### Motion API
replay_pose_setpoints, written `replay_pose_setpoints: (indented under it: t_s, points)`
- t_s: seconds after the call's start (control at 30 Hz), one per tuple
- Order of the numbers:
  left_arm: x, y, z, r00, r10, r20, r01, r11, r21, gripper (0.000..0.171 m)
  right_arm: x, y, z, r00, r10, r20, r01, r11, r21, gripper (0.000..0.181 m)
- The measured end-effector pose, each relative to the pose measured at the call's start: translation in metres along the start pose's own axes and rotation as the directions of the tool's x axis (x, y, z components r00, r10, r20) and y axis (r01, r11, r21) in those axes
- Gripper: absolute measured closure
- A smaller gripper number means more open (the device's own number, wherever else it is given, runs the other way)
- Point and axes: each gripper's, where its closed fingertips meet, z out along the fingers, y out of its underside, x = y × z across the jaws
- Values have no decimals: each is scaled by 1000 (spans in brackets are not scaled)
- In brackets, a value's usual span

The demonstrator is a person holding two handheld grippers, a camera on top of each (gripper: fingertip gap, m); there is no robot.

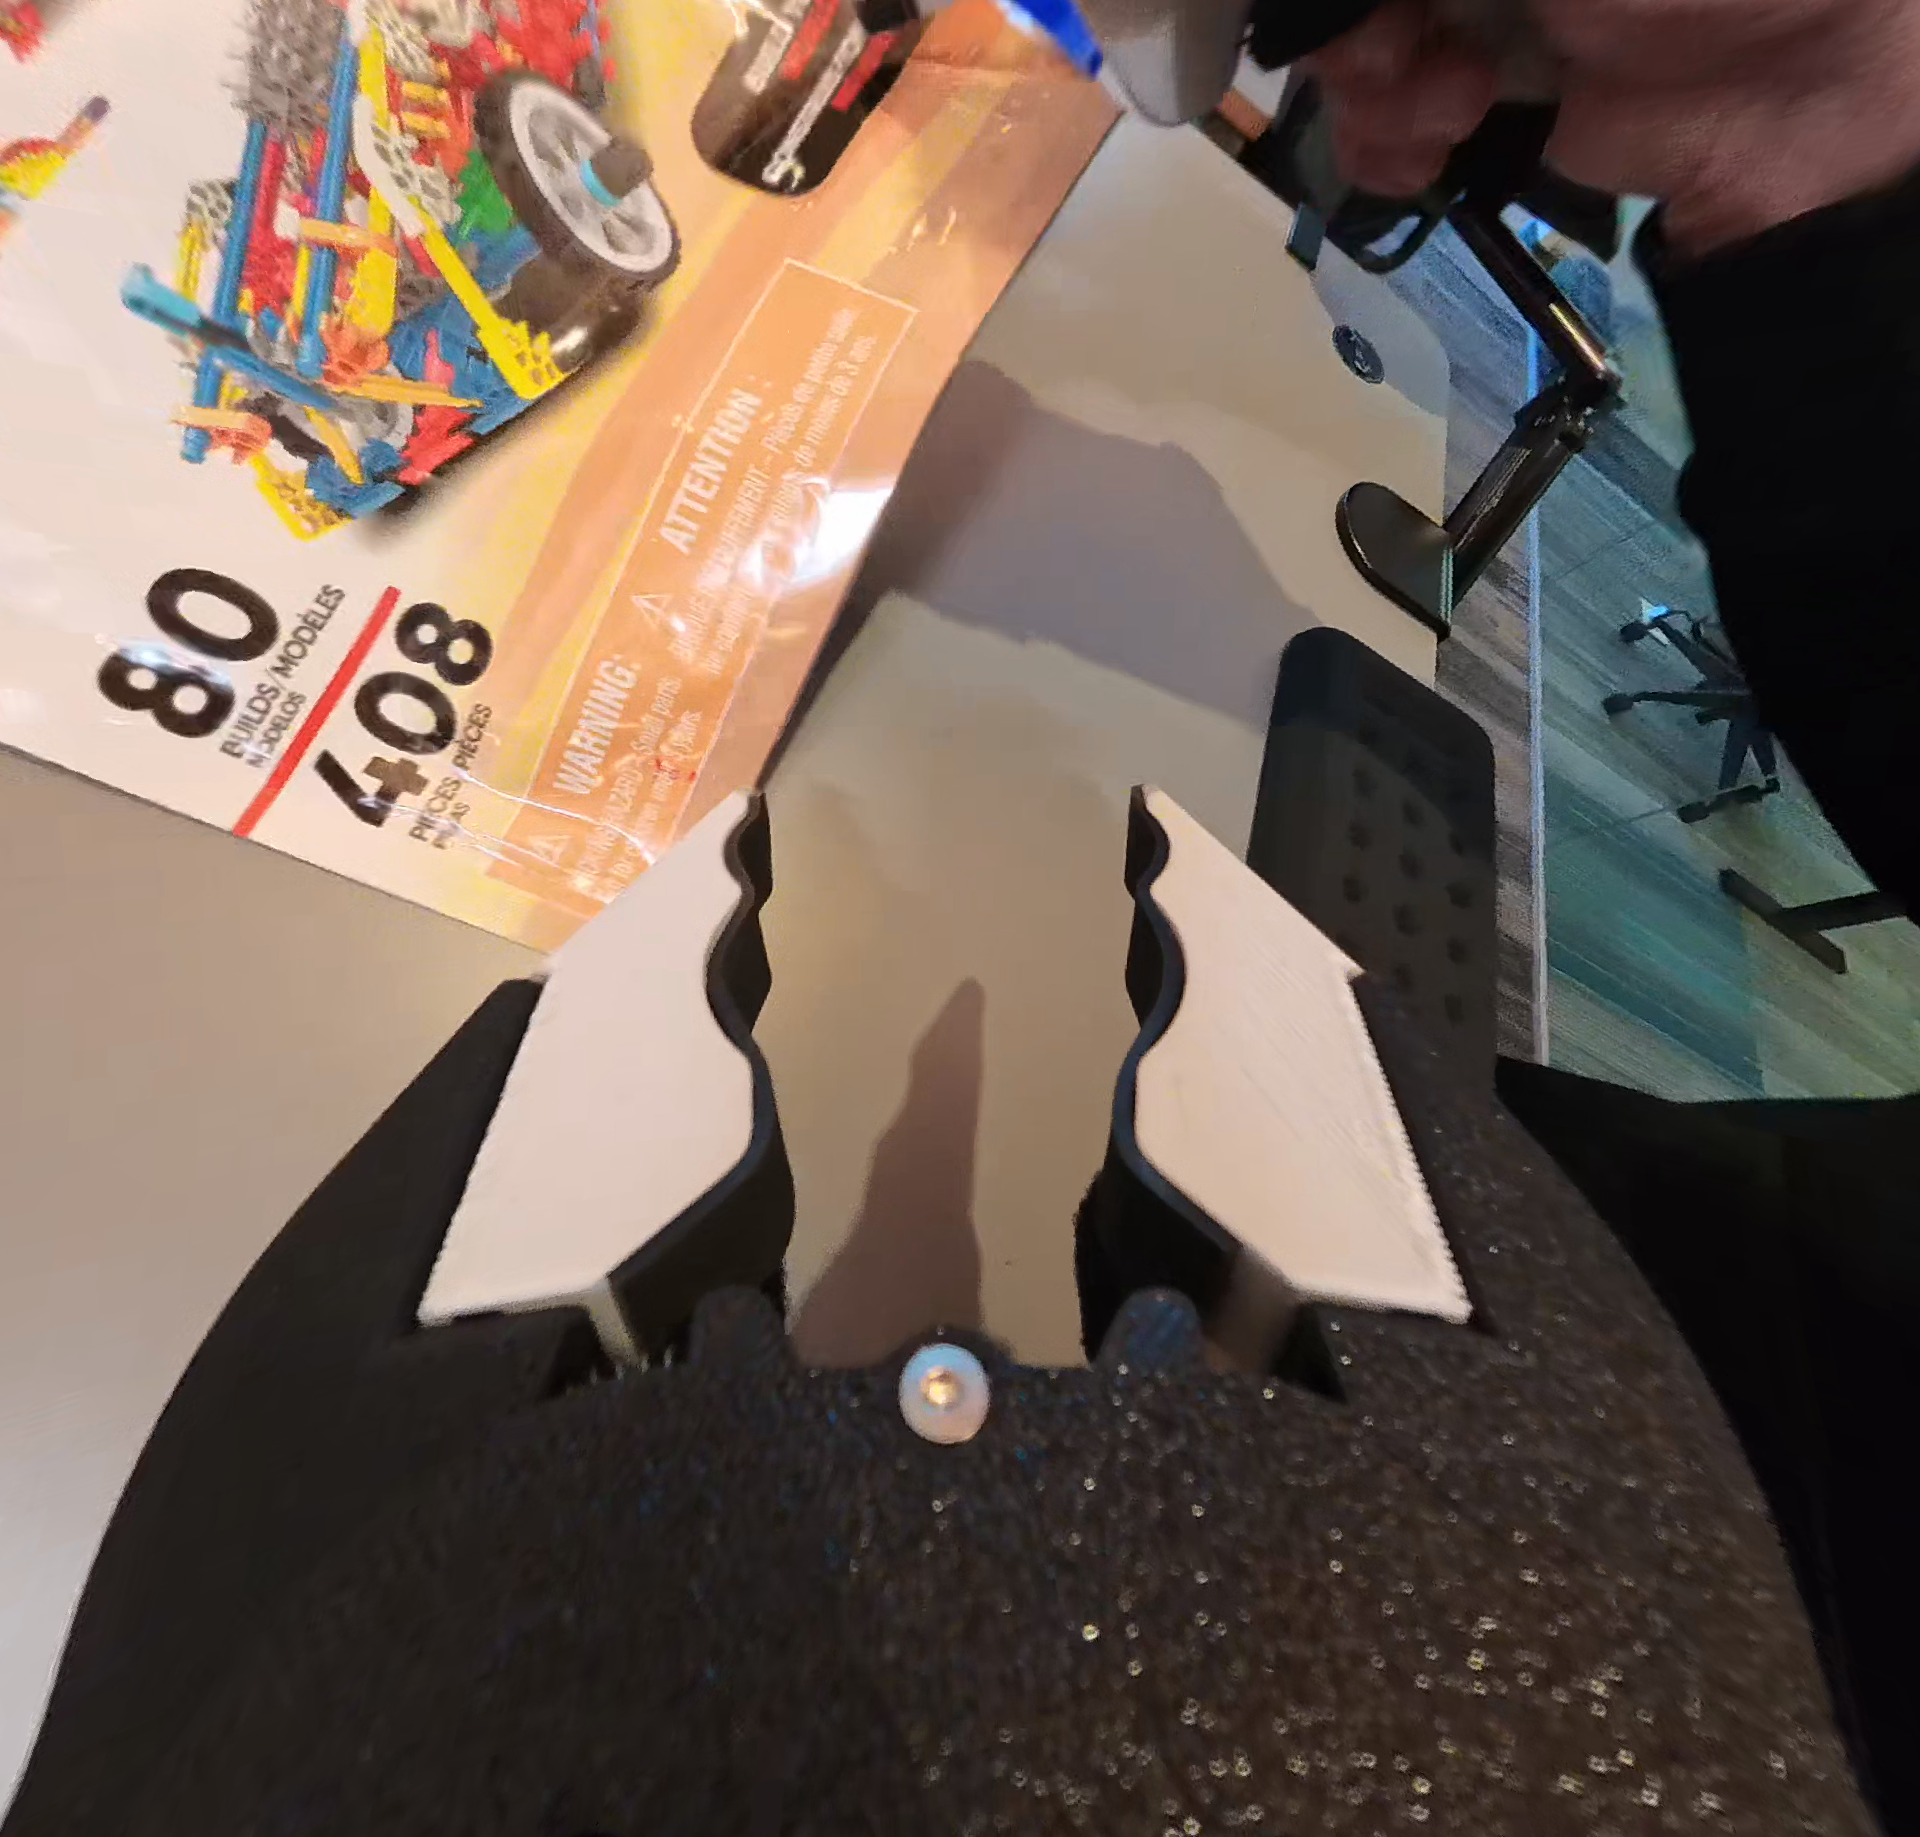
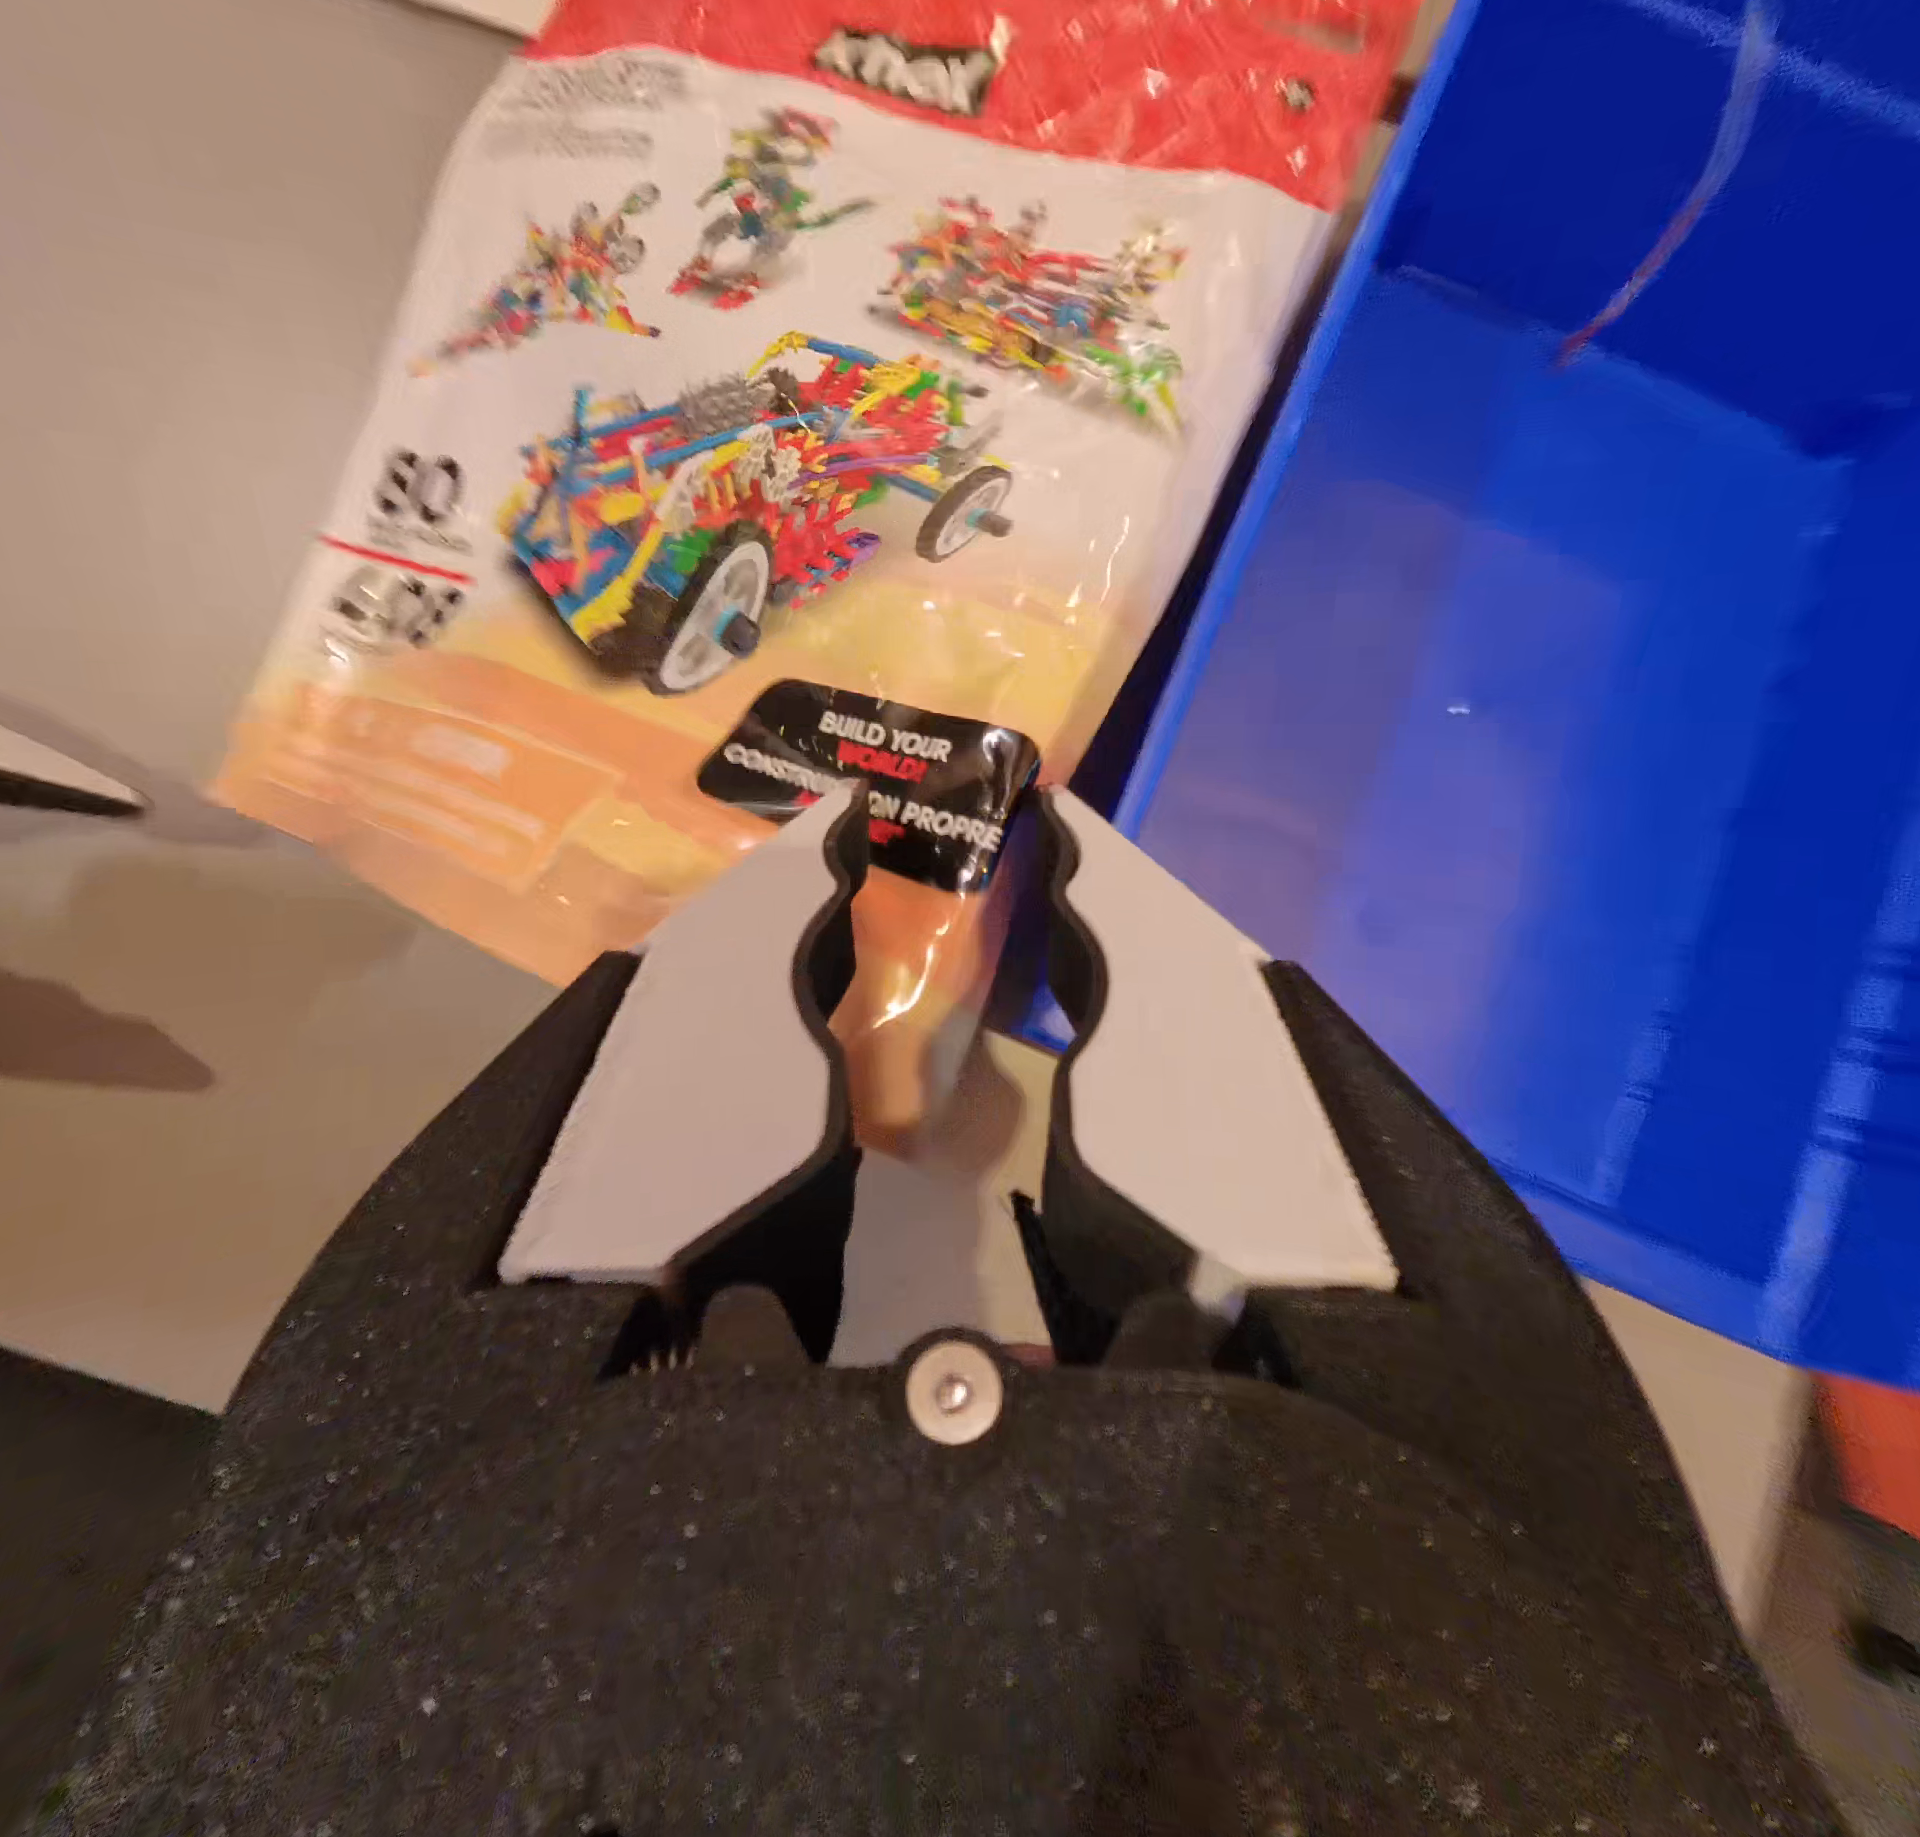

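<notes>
Right tool pinches the toy bag's corner beside the blue bin; left tool hovers open.

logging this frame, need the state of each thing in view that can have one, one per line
left claw: open, empty, over bare table, beside the toy bag's corner
right claw: partly closed around the toy bag's bottom corner; firm grip cannot be told
toy bag: flat on the table, front up, corner lifted between the right claw's fingers
blue bin: upright, open-topped, right beside the bag; visible part empty
</notes>
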Motion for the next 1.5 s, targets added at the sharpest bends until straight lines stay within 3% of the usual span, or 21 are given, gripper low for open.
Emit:
replay_pose_setpoints:
  t_s: [0.03,0.1,0.2,0.3,0.4,0.6,0.67,0.77,0.93,1.03,1.1,1.23,1.5]
  points:
    - [1,2,-2,1000,-6,-4,6,1000,-1,106,4,0,-7,998,-35,-50,34,999,-11,152]
    - [5,5,-10,1000,-18,-13,19,1000,5,106,7,-1,-22,987,-94,-132,91,996,-26,131]
    - [11,10,-28,1000,-21,-4,21,1000,17,106,-5,-18,-44,976,-141,-167,151,987,48,127]
    - [22,8,-58,1000,2,21,-4,998,57,110,-50,-34,-53,984,-175,-43,180,973,144,140]
    - [19,3,-106,990,54,134,-66,994,82,111,-108,-43,-49,965,-224,134,190,955,227,146]
    - [-51,1,-252,868,6,496,-86,987,137,117,-178,-37,-9,905,-363,221,312,921,234,137]
    - [-86,14,-294,811,-67,581,-38,985,167,118,-183,-31,15,908,-363,208,327,926,189,134]
    - [-141,40,-333,734,-185,653,57,975,213,118,-192,-16,44,909,-313,277,289,949,123,132]
    - [-206,69,-339,675,-317,666,205,948,244,118,-188,23,74,930,-131,342,164,984,-69,132]
    - [-232,81,-333,642,-333,691,247,943,225,128,-181,12,63,937,-135,321,154,987,-34,132]
    - [-241,84,-330,635,-325,700,248,945,214,146,-181,3,54,942,-158,296,168,986,-10,132]
    - [-242,79,-330,655,-262,708,191,965,180,171,-199,-24,32,928,-235,287,215,971,101,131]
    - [-192,41,-366,723,-137,677,-14,977,213,171,-290,-100,-16,805,-402,437,215,883,416,133]
